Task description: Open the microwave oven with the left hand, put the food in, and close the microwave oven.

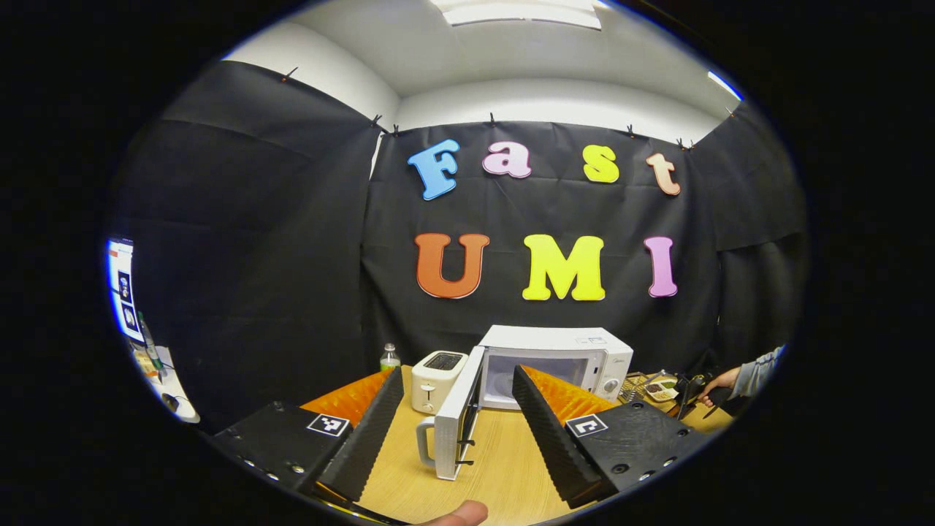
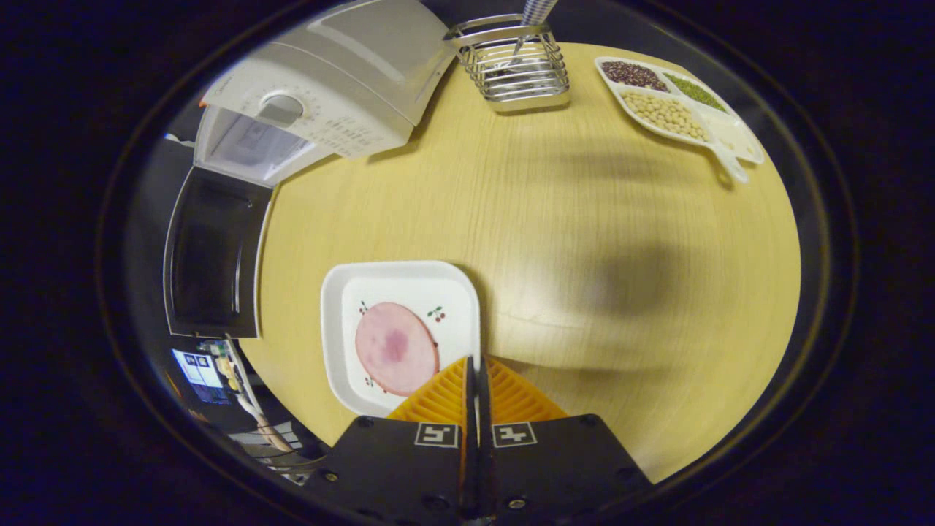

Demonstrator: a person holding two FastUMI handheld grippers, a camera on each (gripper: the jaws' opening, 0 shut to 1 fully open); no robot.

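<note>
The white microwave [image 1: 555, 358] stands at the back of the wooden table [image 1: 504, 467]. Its door [image 1: 456, 424] is swung wide open toward me, handle [image 1: 425, 443] on the near side. My left gripper [image 1: 459, 372] is open, one finger on each side of the door and apart from it. From above, the microwave [image 2: 329, 95] and its open door [image 2: 212, 256] lie at the upper left. A white square plate [image 2: 445, 288] carries a round ham slice [image 2: 397, 348]. My right gripper [image 2: 475, 361] is shut on the plate's right rim. Farther right, a hand [image 1: 719, 380] holds that gripper.
A white toaster [image 1: 436, 380] and a bottle [image 1: 389, 356] stand left of the microwave. A wire basket [image 2: 515, 66] and a divided tray of beans [image 2: 676, 109] sit at the table's far side. A fingertip [image 1: 460, 513] shows at the bottom edge.
</note>
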